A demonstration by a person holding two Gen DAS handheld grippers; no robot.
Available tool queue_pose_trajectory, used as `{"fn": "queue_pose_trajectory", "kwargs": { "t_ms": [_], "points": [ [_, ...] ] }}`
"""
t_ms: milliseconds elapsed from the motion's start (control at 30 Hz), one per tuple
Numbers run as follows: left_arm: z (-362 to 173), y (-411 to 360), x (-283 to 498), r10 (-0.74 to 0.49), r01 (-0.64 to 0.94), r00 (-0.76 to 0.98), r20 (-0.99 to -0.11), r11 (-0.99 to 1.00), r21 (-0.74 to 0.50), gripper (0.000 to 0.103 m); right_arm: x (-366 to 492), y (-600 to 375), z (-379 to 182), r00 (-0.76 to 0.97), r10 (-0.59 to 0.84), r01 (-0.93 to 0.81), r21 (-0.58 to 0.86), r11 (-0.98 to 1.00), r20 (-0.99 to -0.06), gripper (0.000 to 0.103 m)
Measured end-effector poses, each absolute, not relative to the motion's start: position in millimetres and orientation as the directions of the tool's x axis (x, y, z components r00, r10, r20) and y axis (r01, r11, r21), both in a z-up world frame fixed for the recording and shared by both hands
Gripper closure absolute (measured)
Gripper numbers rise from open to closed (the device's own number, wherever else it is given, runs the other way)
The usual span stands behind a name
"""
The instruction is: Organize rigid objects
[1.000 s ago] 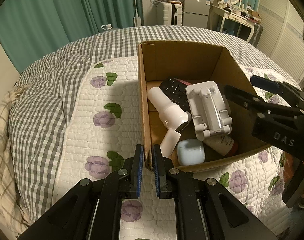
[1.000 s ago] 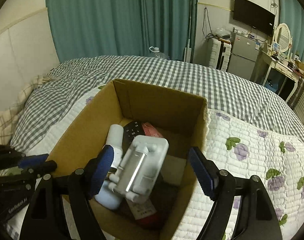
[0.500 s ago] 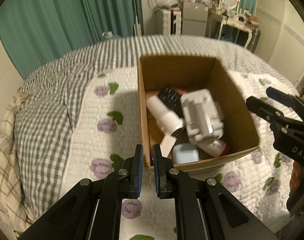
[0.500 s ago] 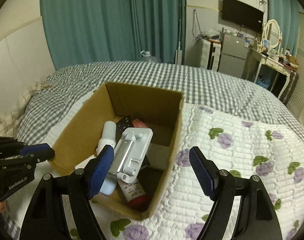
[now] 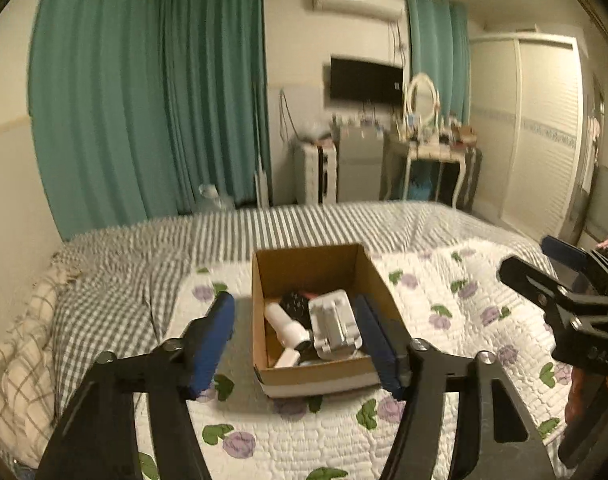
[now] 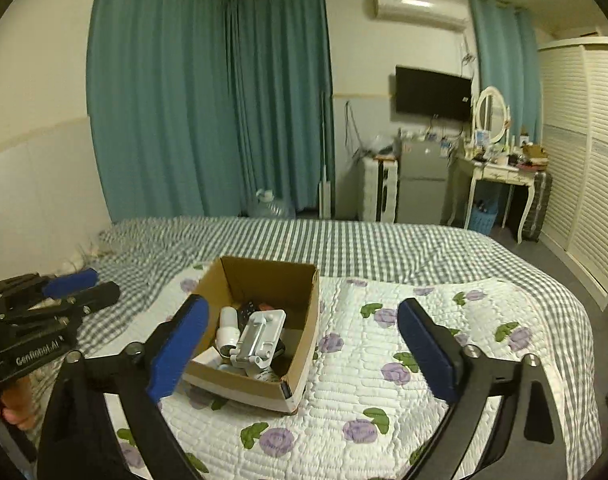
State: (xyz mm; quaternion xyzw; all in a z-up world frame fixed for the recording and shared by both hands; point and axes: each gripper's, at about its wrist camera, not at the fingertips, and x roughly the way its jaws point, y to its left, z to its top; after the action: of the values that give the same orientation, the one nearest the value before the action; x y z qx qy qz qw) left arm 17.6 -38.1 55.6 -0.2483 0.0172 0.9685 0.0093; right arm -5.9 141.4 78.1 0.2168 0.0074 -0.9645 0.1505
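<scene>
Left wrist view: the left gripper (image 5: 298, 336) is raised above the bed, and its jaws are opening. Nothing is between the blue pads (image 5: 212, 338); the cardboard box (image 5: 316, 376) appears in the gap between them only because it lies farther off on the bedding. No pad touches the box.

The box sits upright and open-topped on a white quilt (image 5: 444, 344) printed with purple flowers and green leaves. The quilt lies over a grey-and-white checked bedspread (image 5: 116, 280).

Contents of the box, as seen in this view:
- a white phone stand (image 5: 336, 328), lying on top, toward the right side;
- a white cylindrical device (image 5: 286, 326) along the left wall;
- a black remote control (image 5: 294, 302) behind these two items.

Further items lie beneath the stand, but they are too small to identify.

The right gripper (image 5: 544, 268) enters at the right edge of this view, to the right of the box and apart from it.

Right wrist view: the right gripper (image 6: 300, 344) has its jaws opening and standing very wide. Nothing is gripped. The box (image 6: 300, 340) lies beyond the left pad, on the quilt (image 6: 384, 360), with the phone stand (image 6: 260, 336) uppermost inside it. The left gripper (image 6: 84, 286) shows at the left edge, with fingers (image 6: 12, 404) of the person's hand on its handle.

Teal curtains (image 6: 208, 100), a wall-mounted television (image 6: 432, 94) and a dressing table (image 6: 496, 168) stand beyond the bed.
</scene>
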Motion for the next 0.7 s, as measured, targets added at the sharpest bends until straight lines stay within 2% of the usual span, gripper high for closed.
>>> {"fn": "queue_pose_trajectory", "kwargs": {
  "t_ms": [133, 233, 333, 400, 700],
  "points": [
    [42.0, -41.3, 33.3, 0.018, -0.007, -0.891, -0.454, -1.000, -0.026, 0.032, 24.2, 147.0, 74.2, -0.902, -0.264, 0.269, 0.033, -0.963, -0.342, 0.000],
    [33.8, -39.5, 38.8, 0.010, -0.004, -0.897, -0.442, -1.000, -0.013, 0.032, 36.1, 147.0, 65.8, -0.917, -0.240, 0.251, 0.008, -0.968, -0.318, 0.000],
    [31.6, -34.2, 42.0, -0.014, 0.008, -0.901, -0.434, -1.000, 0.017, 0.031, 38.6, 143.5, 56.9, -0.913, -0.243, 0.259, -0.005, -0.966, -0.328, 0.000],
    [33.2, -36.6, 46.9, -0.002, 0.001, -0.900, -0.435, -1.000, 0.002, 0.024, 37.3, 140.5, 53.0, -0.909, -0.236, 0.255, -0.012, -0.967, -0.344, 0.000],
    [31.8, -40.8, 53.0, -0.001, 0.008, -0.903, -0.429, -1.000, -0.016, 0.023, 38.6, 131.8, 46.6, -0.905, -0.221, 0.245, -0.020, -0.969, -0.364, 0.000]
  ]
}}
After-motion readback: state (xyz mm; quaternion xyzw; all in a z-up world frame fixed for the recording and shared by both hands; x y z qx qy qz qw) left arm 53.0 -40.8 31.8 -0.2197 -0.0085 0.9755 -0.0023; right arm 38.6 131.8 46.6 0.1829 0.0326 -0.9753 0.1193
